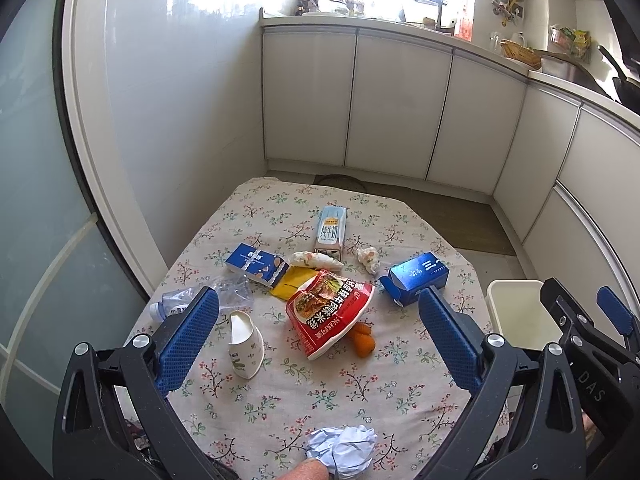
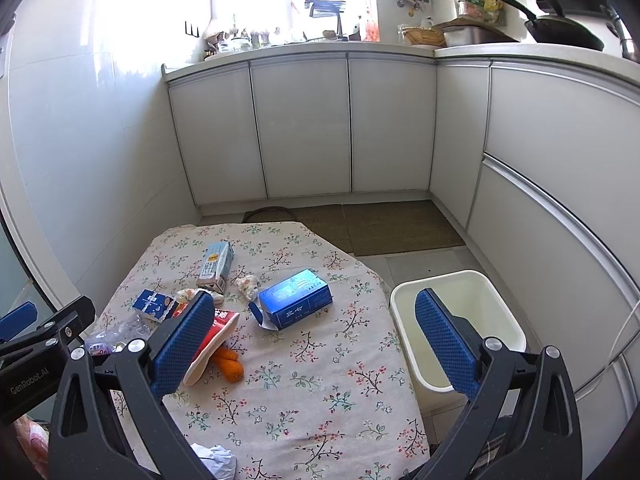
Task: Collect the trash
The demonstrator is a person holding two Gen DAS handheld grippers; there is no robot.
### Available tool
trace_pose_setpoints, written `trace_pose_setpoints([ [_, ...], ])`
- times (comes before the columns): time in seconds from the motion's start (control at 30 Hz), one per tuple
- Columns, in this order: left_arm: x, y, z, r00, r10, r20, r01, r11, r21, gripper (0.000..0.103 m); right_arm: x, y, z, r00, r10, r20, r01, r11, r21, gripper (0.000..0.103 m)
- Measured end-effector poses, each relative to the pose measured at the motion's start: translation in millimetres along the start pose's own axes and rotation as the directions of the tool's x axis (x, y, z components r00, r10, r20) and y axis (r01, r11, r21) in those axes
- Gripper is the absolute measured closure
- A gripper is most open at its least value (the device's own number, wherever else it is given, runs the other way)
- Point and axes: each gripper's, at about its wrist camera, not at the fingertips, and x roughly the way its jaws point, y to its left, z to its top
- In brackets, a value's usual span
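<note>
Trash lies on a floral-cloth table [image 1: 320, 400]: a red snack bag [image 1: 326, 312], orange peel [image 1: 362, 340], a crushed paper cup [image 1: 245, 346], a clear plastic bottle [image 1: 188, 300], a small blue box [image 1: 256, 264], a milk carton [image 1: 331, 234], a large blue carton [image 1: 416, 276] [image 2: 296, 298], crumpled tissues [image 1: 368, 258] and a paper ball [image 1: 344, 450]. My left gripper [image 1: 316, 336] is open and empty above the near table. My right gripper [image 2: 316, 340] is open and empty, between the table edge and a white bin [image 2: 456, 320].
The white bin [image 1: 520, 312] stands on the floor at the table's right side. White kitchen cabinets [image 2: 304, 128] run along the back and right. A mat [image 2: 380, 228] lies on the floor beyond the table. A wall and glass door are on the left.
</note>
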Motion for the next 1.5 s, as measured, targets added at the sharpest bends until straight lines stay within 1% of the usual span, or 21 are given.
trace_pose_setpoints([
  [0.4, 1.9, 0.9, -1.9, 1.000, 0.002, -0.008, -0.002, 1.000, -0.006, 0.007, 2.3, -0.6, -3.0, 1.000, -0.001, -0.023, 0.001, 1.000, 0.004, 0.006],
  [0.43, 2.0, 0.5, -2.1, 1.000, 0.002, -0.009, -0.002, 1.000, -0.007, 0.007, 2.7, -0.8, -3.3, 1.000, -0.003, -0.028, 0.003, 1.000, 0.003, 0.006],
  [0.47, 2.7, 0.7, -2.3, 1.000, 0.003, -0.012, -0.003, 1.000, -0.007, 0.007, 4.0, -0.5, -2.8, 0.999, -0.007, -0.053, 0.007, 1.000, 0.001, 0.006],
  [0.63, 4.2, 0.3, -3.1, 1.000, 0.006, -0.021, -0.006, 1.000, -0.008, 0.007, 5.5, -1.5, -3.1, 0.997, -0.011, -0.074, 0.011, 1.000, -0.001, 0.006],
  [0.7, 5.5, 0.3, -3.8, 1.000, 0.010, -0.025, -0.010, 1.000, -0.009, 0.007, 5.2, -2.1, -3.2, 0.998, -0.009, -0.069, 0.009, 1.000, 0.001, 0.006],
  [0.77, 7.0, 0.4, -3.8, 0.999, 0.011, -0.030, -0.011, 1.000, -0.009, 0.007, 6.5, -2.0, -3.1, 0.996, -0.013, -0.093, 0.013, 1.000, -0.002, 0.006],
  [0.97, 11.7, 1.2, -4.6, 0.999, 0.012, -0.041, -0.013, 1.000, -0.010, 0.007, 11.1, 0.2, -5.4, 0.999, -0.004, -0.051, 0.004, 1.000, 0.006, 0.006],
  [1.13, 20.1, 2.6, -5.8, 0.998, 0.015, -0.064, -0.016, 1.000, -0.014, 0.007, 19.6, 0.9, -7.9, 0.997, -0.004, -0.081, 0.005, 1.000, 0.005, 0.006],
  [1.23, 31.4, 6.5, -8.3, 0.995, 0.017, -0.100, -0.020, 0.999, -0.029, 0.007, 29.7, -0.5, -11.0, 0.993, -0.001, -0.118, 0.002, 1.000, 0.008, 0.006],
  [1.3, 45.3, 14.1, -11.7, 0.988, 0.010, -0.153, -0.019, 0.998, -0.056, 0.007, 40.7, -2.7, -14.2, 0.986, 0.013, -0.165, -0.011, 1.000, 0.013, 0.006],
  [1.33, 55.5, 21.3, -13.6, 0.982, 0.007, -0.191, -0.022, 0.997, -0.080, 0.007, 48.6, -4.6, -16.7, 0.979, 0.024, -0.200, -0.021, 1.000, 0.017, 0.006],
  [1.37, 61.9, 26.4, -15.1, 0.977, 0.008, -0.213, -0.028, 0.995, -0.094, 0.007, 55.1, -6.1, -19.6, 0.973, 0.034, -0.227, -0.030, 0.999, 0.023, 0.006],
  [1.43, 77.1, 38.6, -17.8, 0.963, 0.020, -0.267, -0.054, 0.991, -0.123, 0.007, 72.8, -13.8, -28.7, 0.951, 0.059, -0.303, -0.044, 0.997, 0.056, 0.006],
  [1.5, 95.3, 51.9, -21.2, 0.945, 0.037, -0.325, -0.088, 0.986, -0.142, 0.007, 87.7, -21.1, -37.6, 0.935, 0.074, -0.346, -0.048, 0.995, 0.083, 0.006],
])
